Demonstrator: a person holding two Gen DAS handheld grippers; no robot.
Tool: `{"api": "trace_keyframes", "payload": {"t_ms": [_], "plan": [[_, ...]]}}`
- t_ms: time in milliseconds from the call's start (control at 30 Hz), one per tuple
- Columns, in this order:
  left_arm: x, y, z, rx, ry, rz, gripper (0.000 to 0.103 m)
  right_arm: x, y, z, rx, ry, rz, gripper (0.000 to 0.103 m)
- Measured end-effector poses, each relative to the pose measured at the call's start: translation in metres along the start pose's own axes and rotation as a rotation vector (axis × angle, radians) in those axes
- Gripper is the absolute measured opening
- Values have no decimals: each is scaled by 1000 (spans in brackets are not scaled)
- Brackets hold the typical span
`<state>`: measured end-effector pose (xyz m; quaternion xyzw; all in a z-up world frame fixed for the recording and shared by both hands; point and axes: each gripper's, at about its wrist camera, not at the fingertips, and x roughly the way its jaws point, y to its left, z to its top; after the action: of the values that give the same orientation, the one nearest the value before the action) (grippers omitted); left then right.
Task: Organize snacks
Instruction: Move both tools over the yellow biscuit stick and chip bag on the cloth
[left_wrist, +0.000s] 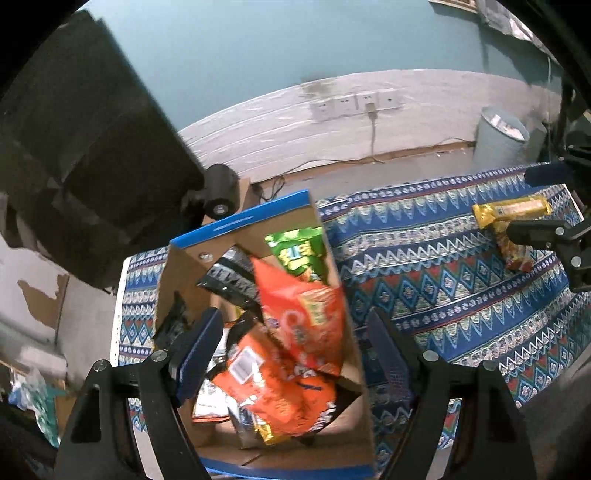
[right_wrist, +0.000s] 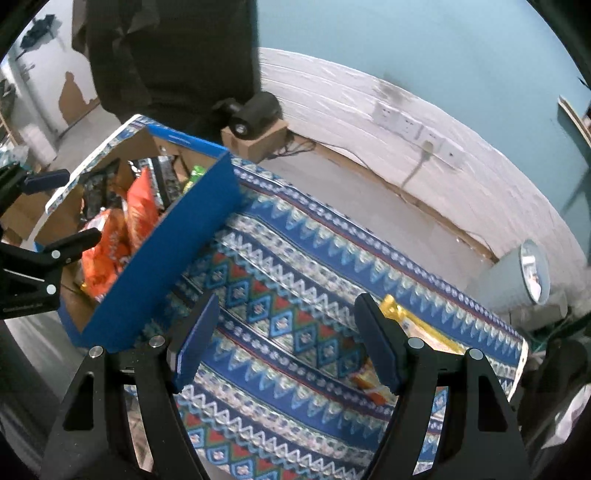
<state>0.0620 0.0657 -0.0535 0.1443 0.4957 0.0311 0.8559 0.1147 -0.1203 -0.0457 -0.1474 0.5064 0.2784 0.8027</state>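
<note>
Two grippers hang over the patterned blue cloth-covered table (right_wrist: 295, 258), both with jaws apart and empty; the left gripper (left_wrist: 291, 343) straddles the right wall of the open blue-sided cardboard box (left_wrist: 240, 221), which holds orange snack bags (left_wrist: 306, 317) and a green packet (left_wrist: 299, 254); the right gripper (right_wrist: 284, 343) is beside the box, near a yellow-wrapped snack bar (right_wrist: 402, 317) partly hidden behind its right finger; a grey bin (right_wrist: 517, 277) stands beyond the table.
</note>
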Motion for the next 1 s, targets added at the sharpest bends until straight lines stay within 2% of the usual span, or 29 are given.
{"api": "trace_keyframes", "payload": {"t_ms": [367,533,1000], "plan": [[2,-60,16,111,5,-21,82,-9,-53,-35,71,4,-19,76],[7,-88,21,142,25,-49,82,-10,-74,-47,89,13,-45,82],[43,-161,51,195,94,-109,85,16,-158,-79,182,94,-125,82]]}}
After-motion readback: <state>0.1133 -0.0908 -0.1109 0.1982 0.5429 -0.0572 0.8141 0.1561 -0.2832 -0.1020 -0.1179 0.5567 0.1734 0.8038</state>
